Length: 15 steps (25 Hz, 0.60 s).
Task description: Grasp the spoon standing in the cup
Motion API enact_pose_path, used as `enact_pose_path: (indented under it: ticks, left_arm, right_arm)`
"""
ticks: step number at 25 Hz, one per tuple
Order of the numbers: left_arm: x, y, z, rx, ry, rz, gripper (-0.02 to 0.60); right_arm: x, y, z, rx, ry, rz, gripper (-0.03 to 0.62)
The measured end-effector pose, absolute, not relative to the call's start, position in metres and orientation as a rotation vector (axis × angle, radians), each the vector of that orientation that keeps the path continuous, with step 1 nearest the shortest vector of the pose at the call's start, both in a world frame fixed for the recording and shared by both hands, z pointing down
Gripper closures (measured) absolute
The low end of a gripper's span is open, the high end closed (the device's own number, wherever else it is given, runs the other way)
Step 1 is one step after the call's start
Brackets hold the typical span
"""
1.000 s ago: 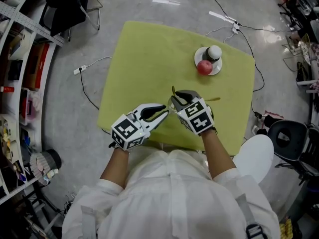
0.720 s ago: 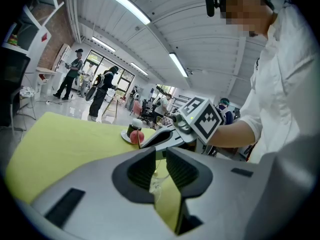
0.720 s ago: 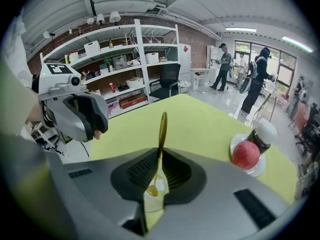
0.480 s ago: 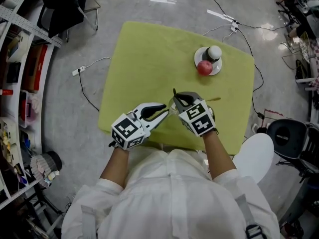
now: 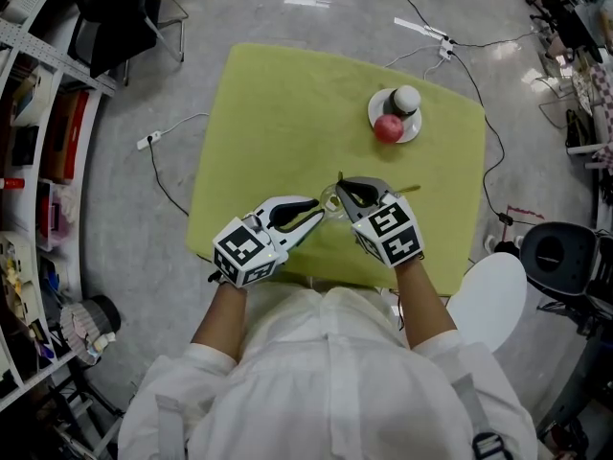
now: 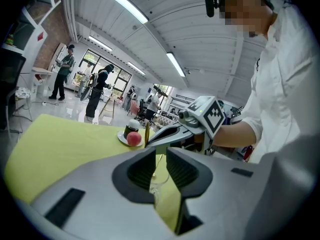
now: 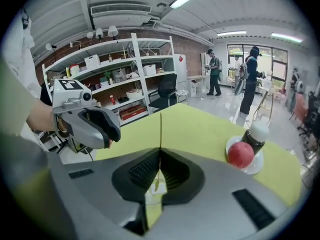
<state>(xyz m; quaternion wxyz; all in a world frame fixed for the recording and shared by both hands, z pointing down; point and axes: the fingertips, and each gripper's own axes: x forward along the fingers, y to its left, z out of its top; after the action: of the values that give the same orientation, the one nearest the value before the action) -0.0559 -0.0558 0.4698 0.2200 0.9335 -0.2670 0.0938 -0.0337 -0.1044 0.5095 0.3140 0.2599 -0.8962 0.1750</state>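
Note:
A small clear glass cup (image 5: 330,203) stands near the front of the green table (image 5: 278,113). A thin gold spoon (image 7: 160,129) stands upright in it. My left gripper (image 5: 320,215) comes in from the left and is shut on the cup (image 6: 159,178), whose glass sits between its pads. My right gripper (image 5: 343,189) is above the cup. Its jaws have just been closing and now pinch the spoon's handle (image 6: 147,133) between them. In the right gripper view the cup (image 7: 152,198) shows below the jaws (image 7: 160,160).
A white plate (image 5: 414,126) at the table's far right carries a red apple (image 5: 387,128) and a dark bottle with a white cap (image 5: 407,99). A second gold utensil (image 5: 409,190) lies on the cloth to the right of my right gripper. Cables cross the floor around the table.
The right gripper's jaws have drawn together on the spoon handle and that hand has tilted a little. The left gripper and the cup have stayed put.

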Motion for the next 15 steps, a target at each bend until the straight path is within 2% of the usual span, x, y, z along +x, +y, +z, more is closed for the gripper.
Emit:
enact_pose_path:
  ticks: [15]
  left_arm:
    - [-0.030, -0.057, 0.463, 2.633, -0.687, 0.271, 0.515]
  right_arm:
    - [0.020, -0.113, 0.432, 0.897, -2.505, 0.523, 0.586]
